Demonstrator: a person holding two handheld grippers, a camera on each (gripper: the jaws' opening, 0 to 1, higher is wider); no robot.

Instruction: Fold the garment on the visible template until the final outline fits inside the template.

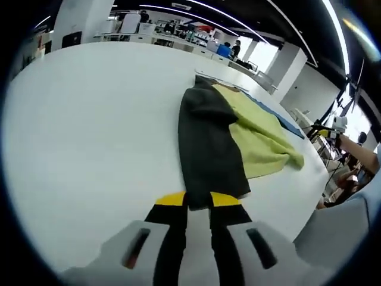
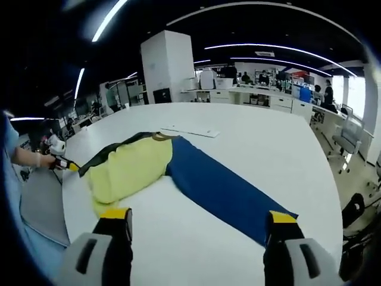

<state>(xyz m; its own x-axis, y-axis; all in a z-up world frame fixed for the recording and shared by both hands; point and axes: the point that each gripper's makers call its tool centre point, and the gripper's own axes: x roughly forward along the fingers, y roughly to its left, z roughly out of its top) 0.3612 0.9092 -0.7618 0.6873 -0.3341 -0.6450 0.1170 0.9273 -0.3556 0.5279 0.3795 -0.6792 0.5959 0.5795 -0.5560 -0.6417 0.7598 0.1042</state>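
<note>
One garment point(image 2: 178, 170) lies on one white table point(image 2: 268, 143). The garment shows three colour sections: one dark panel point(image 1: 208, 149), one yellow-green panel point(image 1: 259, 140) and one blue panel point(image 2: 226, 190). One flat white sheet point(image 2: 190, 131) lies on the table just beyond the garment's far end. Two grippers are present: one left gripper point(image 1: 197, 205) at the garment's near edge and one right gripper point(image 2: 199, 229), each with two yellow-tipped jaws.

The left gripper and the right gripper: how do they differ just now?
The left gripper has its black, yellow-tipped jaws nearly together at the hem of the dark panel of the yellow, blue and dark garment; whether they pinch it is unclear. The right gripper has its jaws spread wide above the white table, the blue panel reaching between them. Both share the same build.
</note>
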